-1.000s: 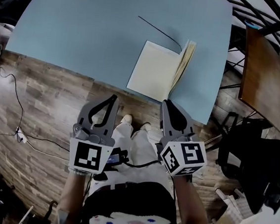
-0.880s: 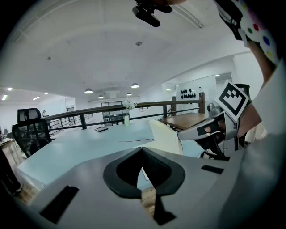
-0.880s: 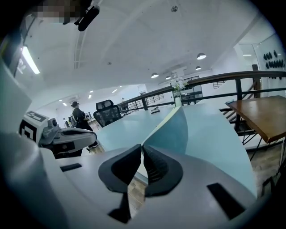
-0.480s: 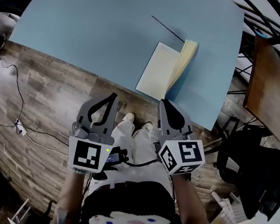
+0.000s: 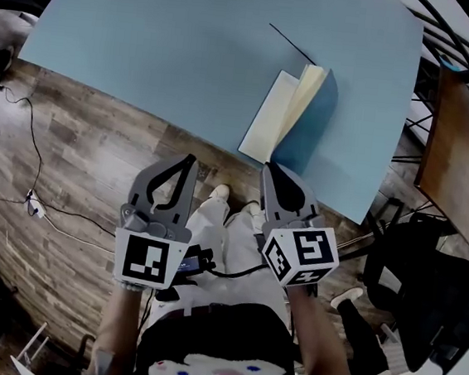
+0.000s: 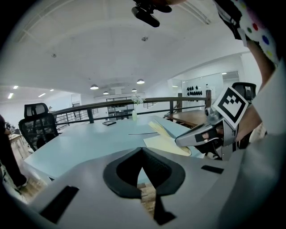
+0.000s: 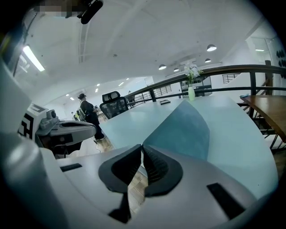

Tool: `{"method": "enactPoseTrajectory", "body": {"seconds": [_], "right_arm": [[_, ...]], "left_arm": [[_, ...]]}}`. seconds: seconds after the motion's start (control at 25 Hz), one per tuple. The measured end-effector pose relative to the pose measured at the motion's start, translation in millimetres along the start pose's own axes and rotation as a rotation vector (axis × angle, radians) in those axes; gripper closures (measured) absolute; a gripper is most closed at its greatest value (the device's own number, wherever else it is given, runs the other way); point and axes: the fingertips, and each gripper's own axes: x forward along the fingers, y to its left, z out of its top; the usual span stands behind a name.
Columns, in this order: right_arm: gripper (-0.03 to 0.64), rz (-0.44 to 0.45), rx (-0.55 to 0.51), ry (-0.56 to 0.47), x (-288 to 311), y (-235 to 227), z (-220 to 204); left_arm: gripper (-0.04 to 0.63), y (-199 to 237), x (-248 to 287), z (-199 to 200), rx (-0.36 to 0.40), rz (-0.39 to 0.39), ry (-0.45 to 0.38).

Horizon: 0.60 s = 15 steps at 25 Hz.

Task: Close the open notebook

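1. Head view: your notebook [image 5: 285, 117] lies at the desk's [image 5: 166, 42] near edge, blue cover tilted up, half-closed, not yet shut.
2. Your left gripper [image 5: 190, 161] and right gripper [image 5: 268, 168] hover short of it, fingers closed, empty.

One notebook [image 5: 288, 117], one thin black strip [image 5: 287, 40] and one blue table [image 5: 191, 45] fill the upper frame. Two grippers, left [image 5: 190, 161] and right [image 5: 267, 168], sit lower centre. At right: one brown wooden table [image 5: 458, 156] and one black chair [image 5: 427, 261]. The right gripper view adds one vase of flowers [image 7: 191, 89].
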Motion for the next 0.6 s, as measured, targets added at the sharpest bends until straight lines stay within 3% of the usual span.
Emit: {"method": "enactPoseTrajectory", "body": {"seconds": [0.6], "right_arm": [[0.583,0.009,-0.003,0.085,40,7,-31]], "left_arm": [[0.581,15,-8,-19,-0.023,0.034,0.028]]}}
